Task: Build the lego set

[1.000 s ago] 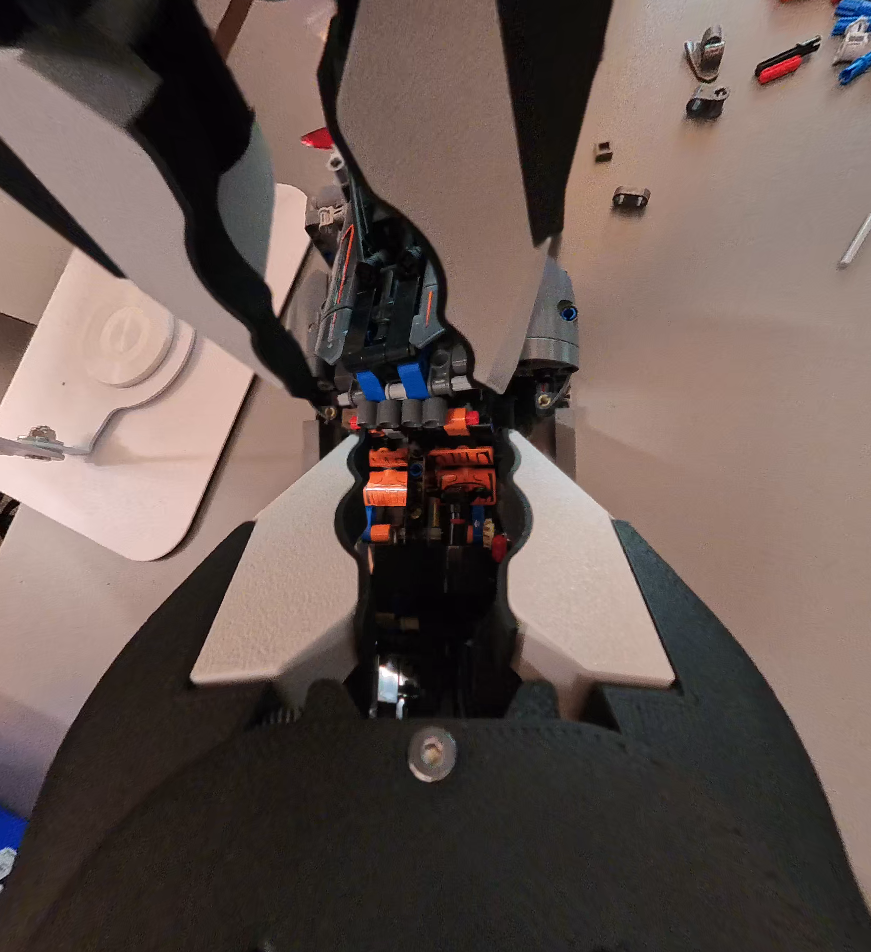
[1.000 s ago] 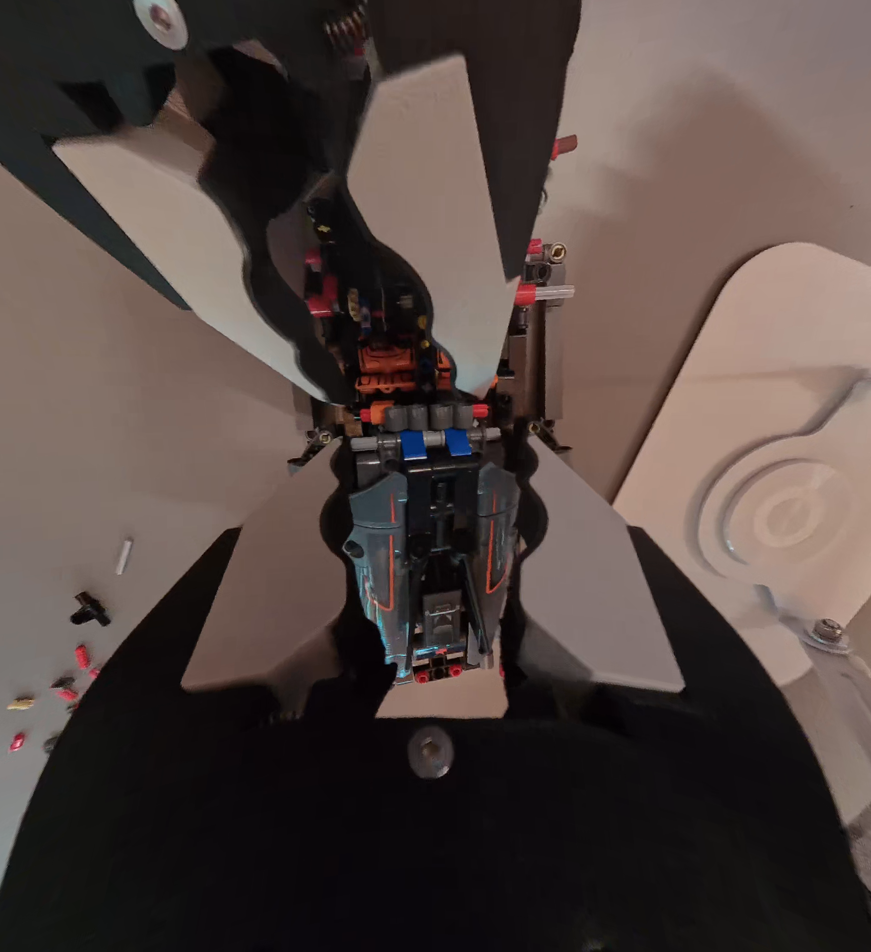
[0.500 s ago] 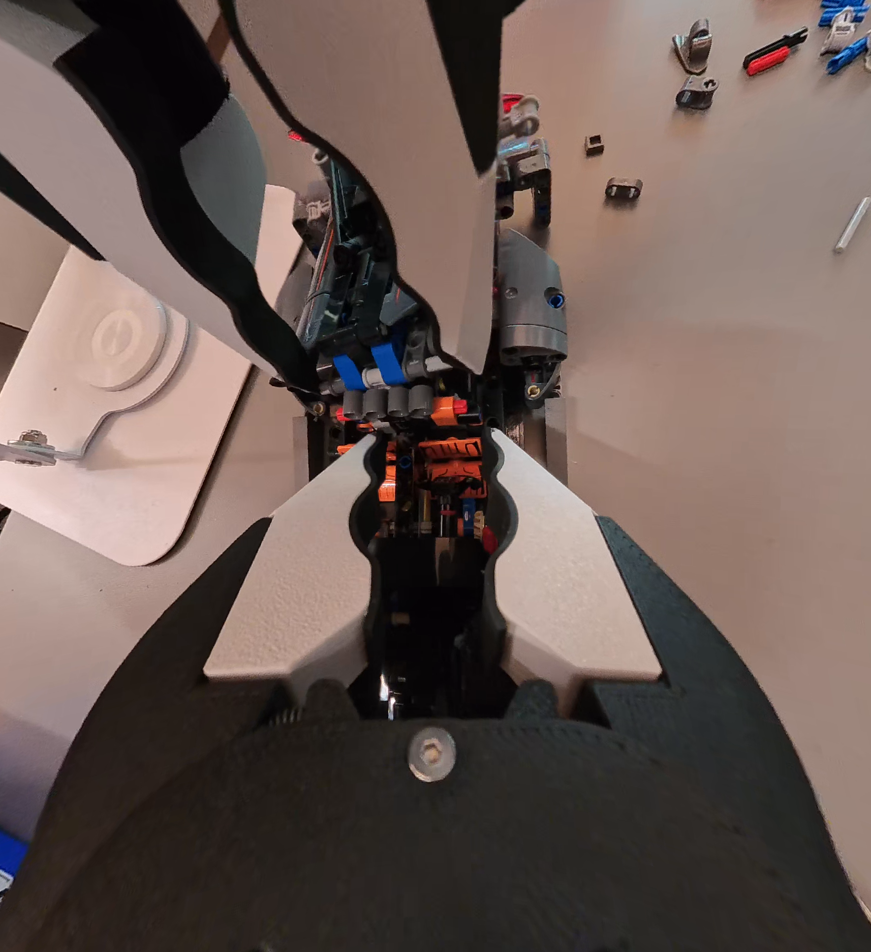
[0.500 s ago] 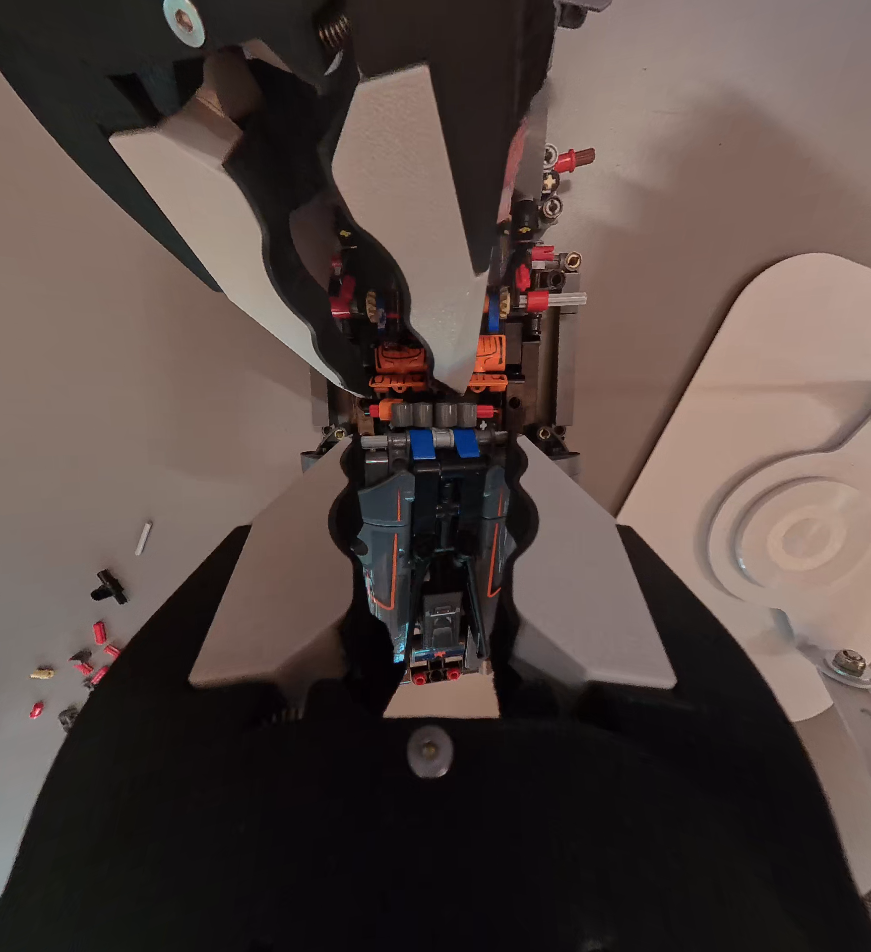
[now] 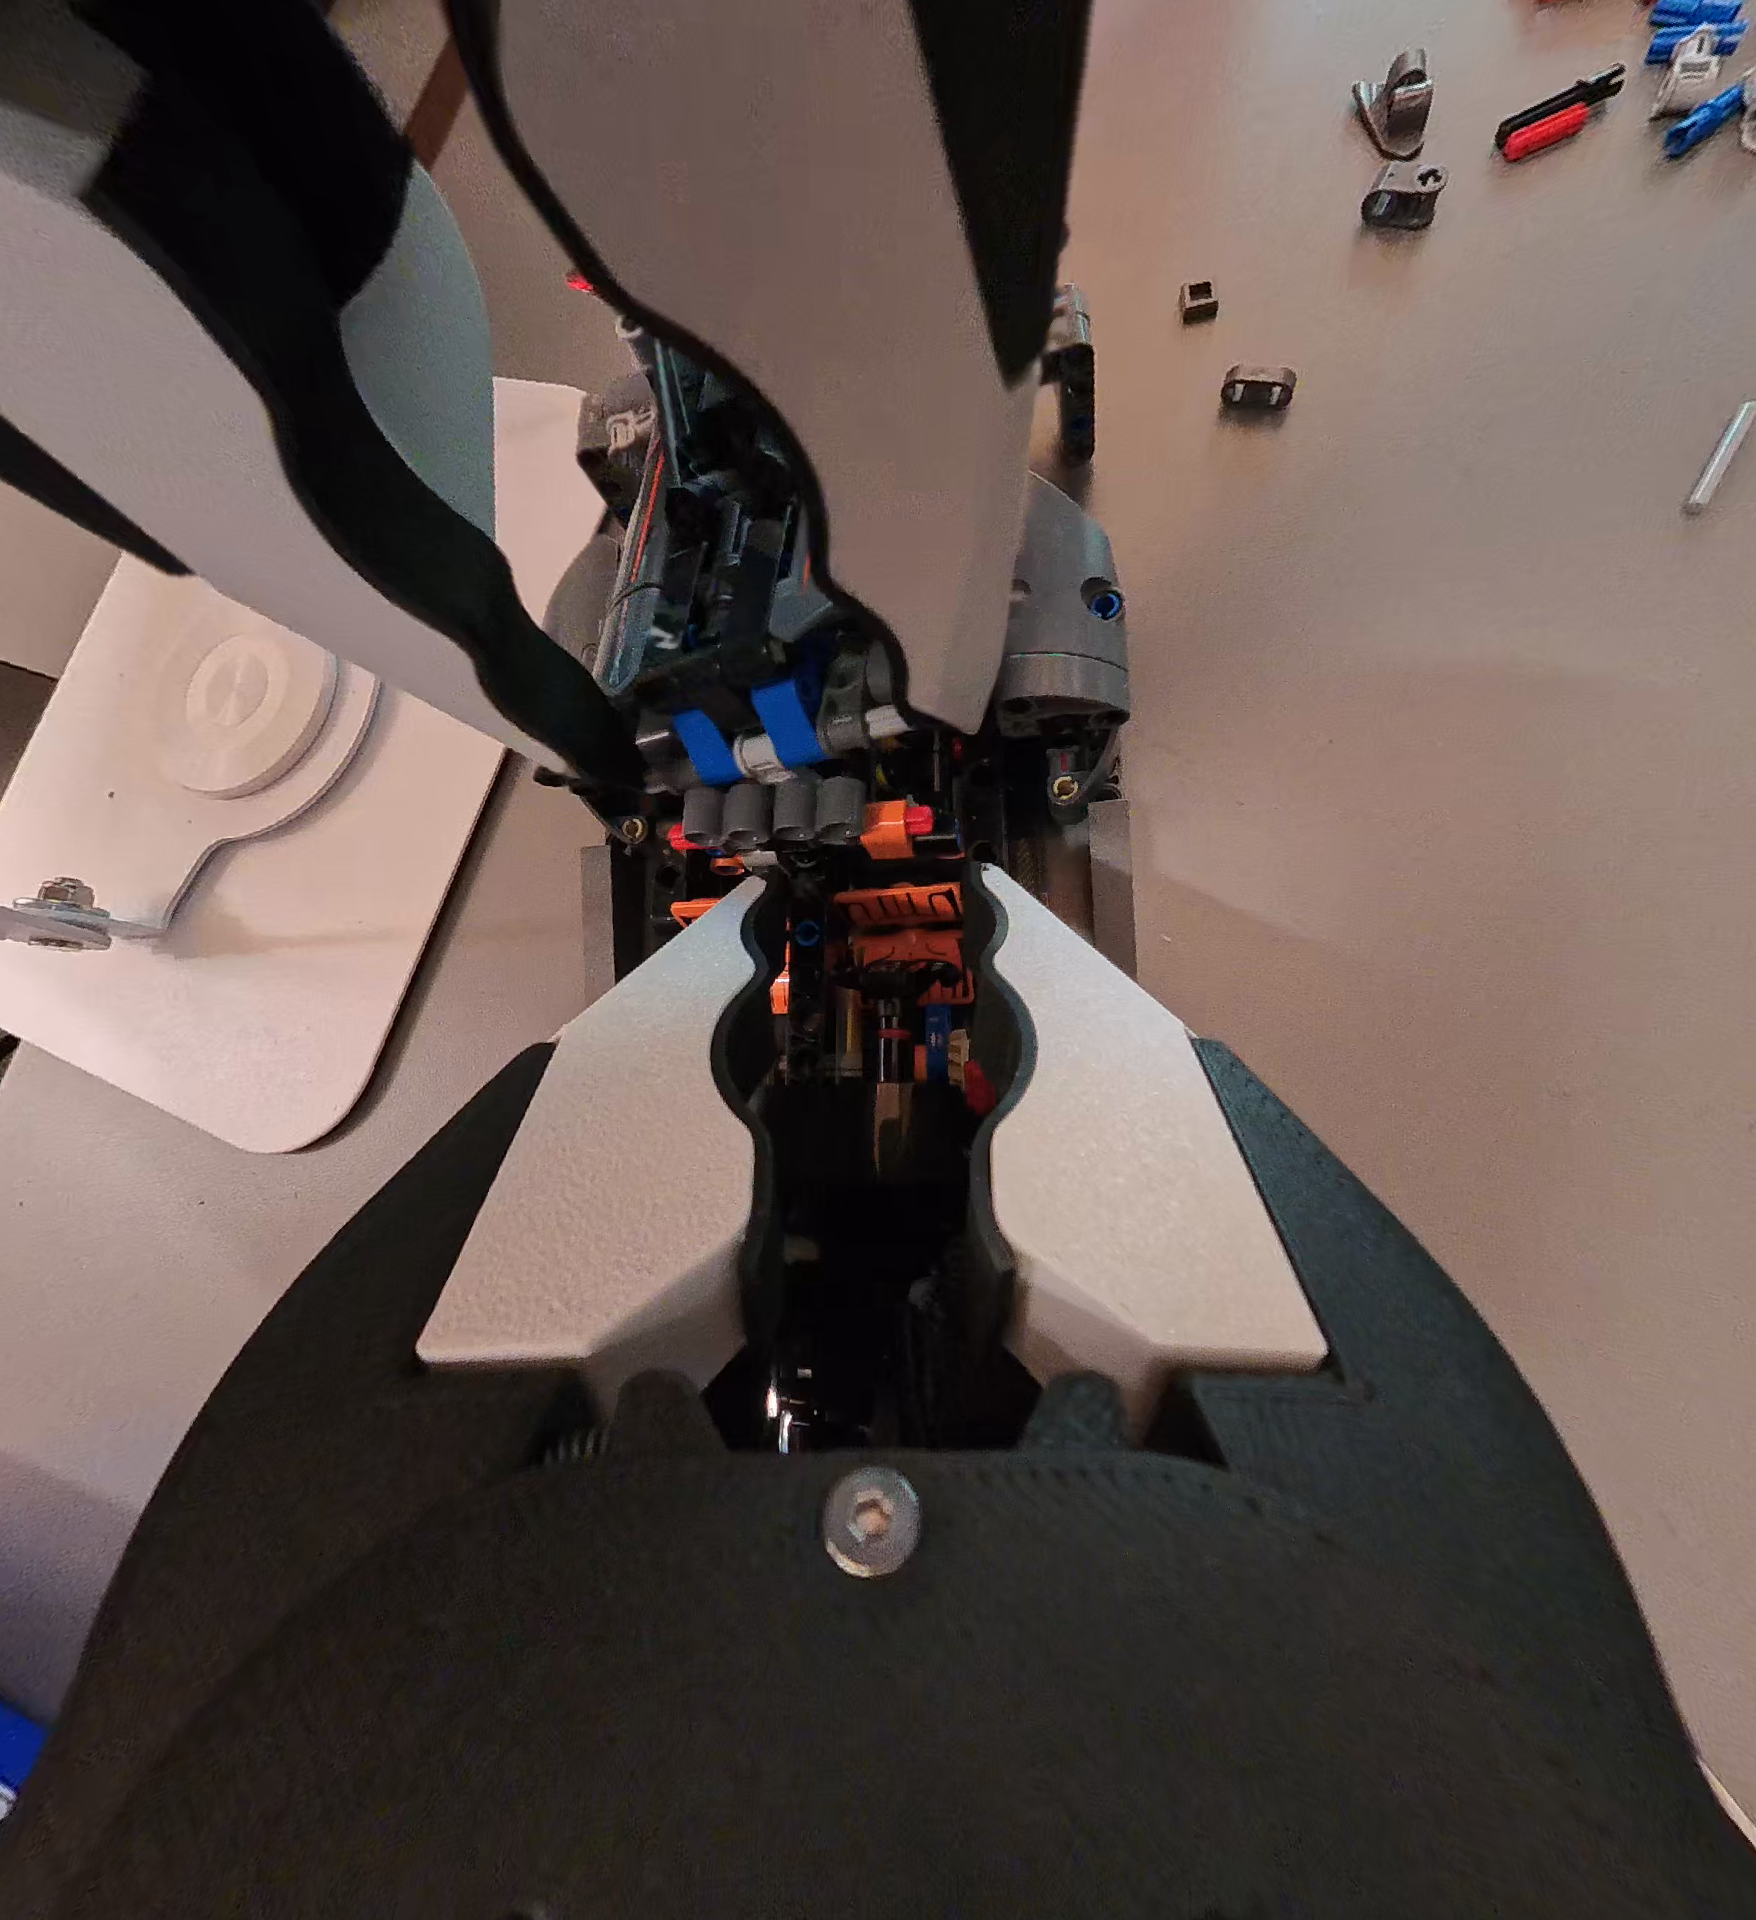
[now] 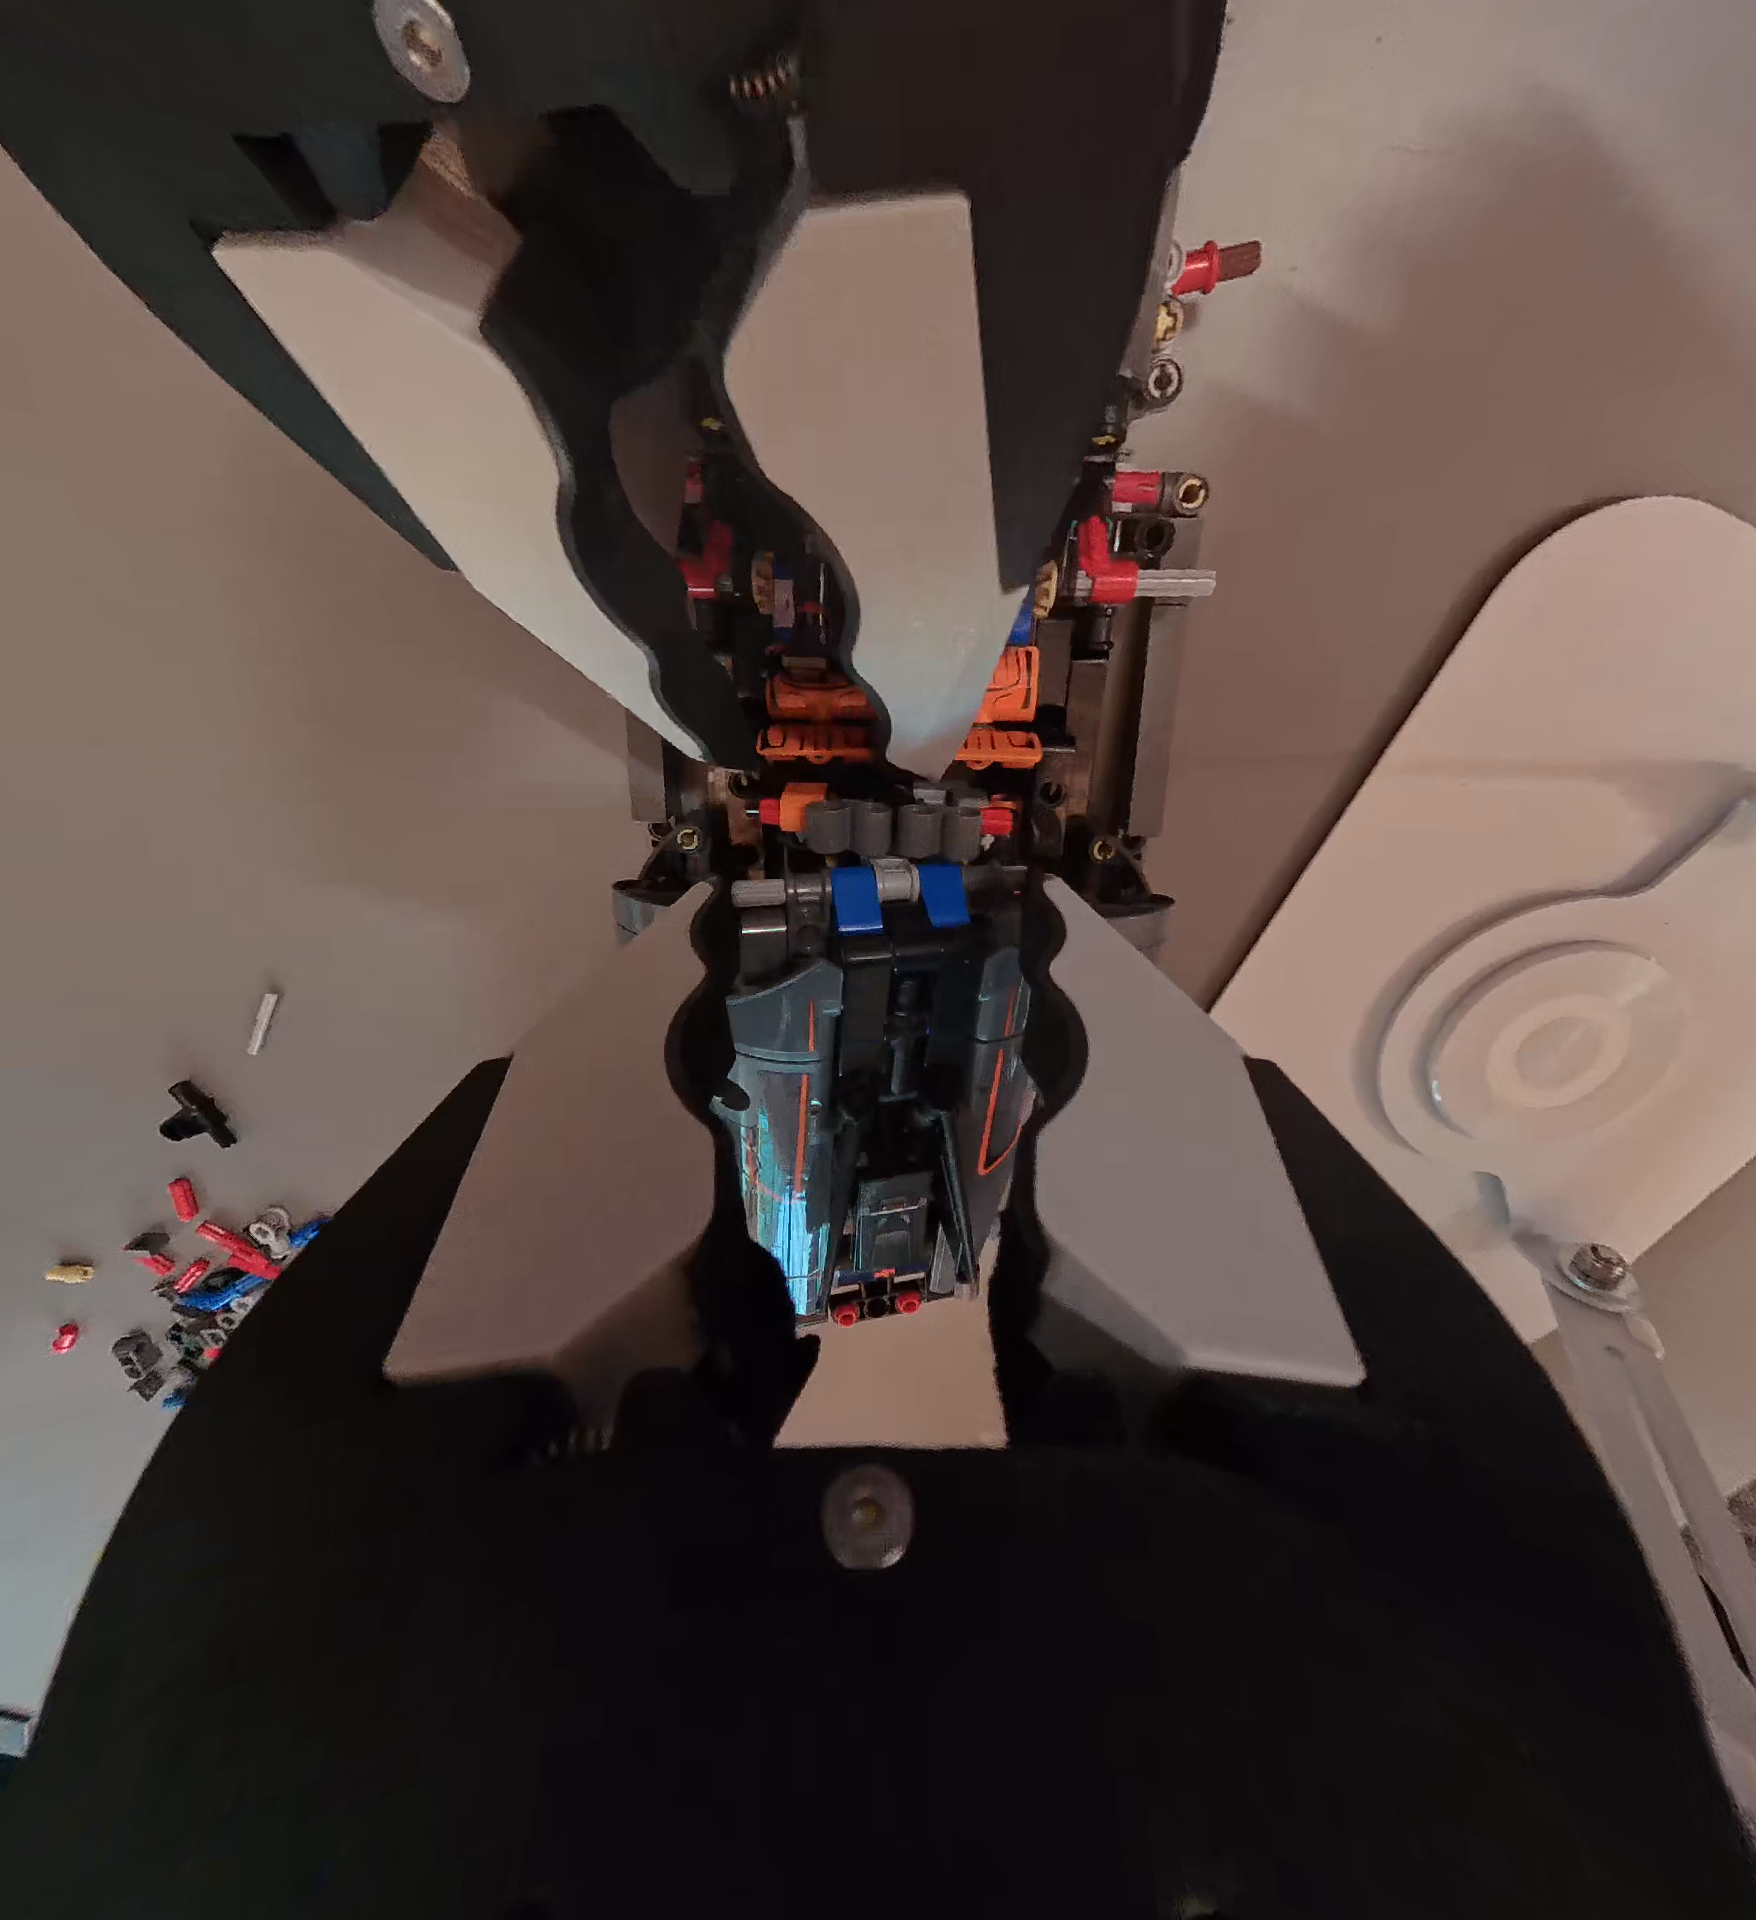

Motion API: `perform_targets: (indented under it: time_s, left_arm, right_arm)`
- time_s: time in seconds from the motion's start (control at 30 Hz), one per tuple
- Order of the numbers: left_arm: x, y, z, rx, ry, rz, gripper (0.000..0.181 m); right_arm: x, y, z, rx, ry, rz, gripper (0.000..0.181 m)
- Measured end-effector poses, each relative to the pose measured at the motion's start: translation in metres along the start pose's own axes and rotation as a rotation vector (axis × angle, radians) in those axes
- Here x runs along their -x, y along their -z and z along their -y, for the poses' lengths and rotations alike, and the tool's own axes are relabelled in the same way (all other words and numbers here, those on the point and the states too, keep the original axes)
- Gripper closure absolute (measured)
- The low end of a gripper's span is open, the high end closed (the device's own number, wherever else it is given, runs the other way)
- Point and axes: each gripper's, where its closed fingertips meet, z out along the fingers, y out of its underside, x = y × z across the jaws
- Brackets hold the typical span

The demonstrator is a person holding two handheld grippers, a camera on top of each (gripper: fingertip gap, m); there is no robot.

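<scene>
The lego model point(image 5: 853, 935) lies on the table point(image 5: 1476, 935), held from both ends by the two grippers.

Left wrist view: the left gripper point(image 5: 874, 914) has its fingers closed on the rear part of the model, where the orange engine pieces point(image 5: 905, 925) sit. Compared with one second ago, the gap between these fingers is narrower and the model now sits a little turned. At 12 o'clock the right gripper point(image 5: 780, 665) comes from the opposite side and has shifted sideways. I judge this as a press or an adjustment of the joint near the blue pieces point(image 5: 739, 732), not a new part being added. Loose parts point(image 5: 1404, 135) lie at 1 o'clock, well apart.

Right wrist view: the right gripper point(image 6: 869, 904) pinches the dark grey nose section point(image 6: 853, 1091) of the model between its fingers. The left gripper point(image 6: 812, 748) at 12 o'clock has come nearer than half a second ago. A white plate point(image 6: 1476, 831) lies at 3 o'clock, and a pile of small pieces point(image 6: 199, 1278) at 9 o'clock.

No container is visible in either view; the spare pieces lie directly on the table.
</scene>
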Motion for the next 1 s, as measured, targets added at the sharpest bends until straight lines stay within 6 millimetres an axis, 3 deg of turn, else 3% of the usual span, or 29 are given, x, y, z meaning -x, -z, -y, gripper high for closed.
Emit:
perform_targets:
  time_s: [0.2,0.33,0.43,0.57,0.67,1.0]
  left_arm:
    - [0.0,0.0,0.0,0.002,-0.008,0.007,0.149]
    - [0.001,0.0,0.0,0.004,-0.015,0.011,0.149]
    - [0.001,0.0,0.0,0.005,-0.019,0.013,0.149]
    - [0.001,0.001,0.0,0.007,-0.021,0.014,0.149]
    - [0.001,0.001,0.0,0.007,-0.022,0.015,0.149]
    - [0.004,0.003,-0.001,0.015,-0.033,0.034,0.142]
  right_arm:
    - [-0.001,0.0,0.0,-0.026,-0.023,-0.059,0.126]
    - [-0.002,0.015,-0.005,-0.12,-0.064,-0.073,0.101]
    - [-0.004,0.02,-0.02,-0.129,-0.07,-0.082,0.104]
    - [-0.001,0.008,-0.029,-0.127,-0.094,-0.046,0.1]
    - [-0.002,-0.002,-0.031,-0.12,-0.099,-0.048,0.102]
    - [-0.004,0.007,-0.032,-0.131,-0.086,-0.039,0.11]
